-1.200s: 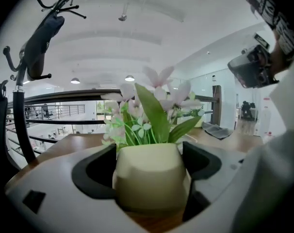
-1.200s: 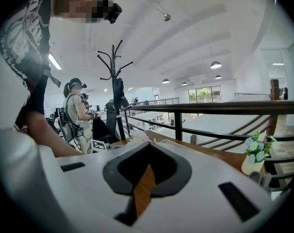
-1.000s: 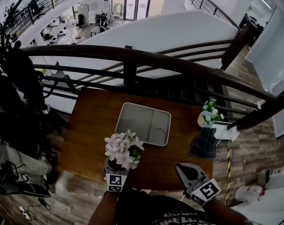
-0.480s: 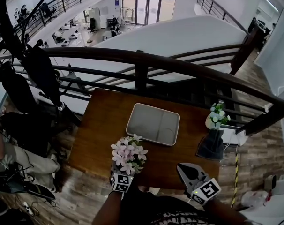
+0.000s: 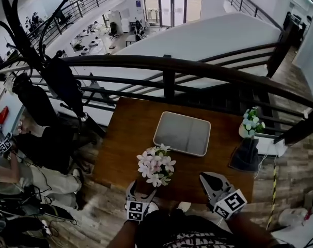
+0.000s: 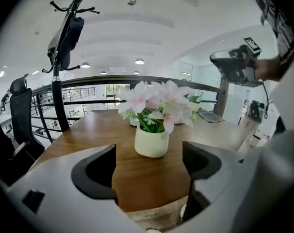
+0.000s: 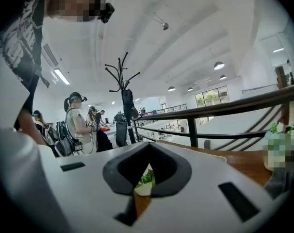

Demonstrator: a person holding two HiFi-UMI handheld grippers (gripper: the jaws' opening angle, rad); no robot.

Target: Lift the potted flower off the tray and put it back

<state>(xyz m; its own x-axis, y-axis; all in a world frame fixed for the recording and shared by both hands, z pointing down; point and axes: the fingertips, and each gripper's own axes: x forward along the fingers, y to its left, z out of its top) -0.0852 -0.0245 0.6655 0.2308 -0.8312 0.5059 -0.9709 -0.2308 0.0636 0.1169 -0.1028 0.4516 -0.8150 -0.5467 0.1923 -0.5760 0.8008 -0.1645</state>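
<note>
Wooden table point(image 5: 126, 138), potted flower point(image 5: 155, 165) upright near tray point(image 5: 182, 133), left gripper point(image 5: 140, 191) jaws apart, right gripper point(image 5: 204, 177) closed

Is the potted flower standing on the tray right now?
No, the potted flower stands on the wooden table, apart from the tray, which is empty.

I see the wooden desk point(image 5: 128, 141) carrying three items: the grey tray point(image 5: 182, 133) at centre rear, the potted flower point(image 5: 155, 167) upright near the front edge, apart from the tray, and a dark object point(image 5: 245, 156) at the right edge.
</note>
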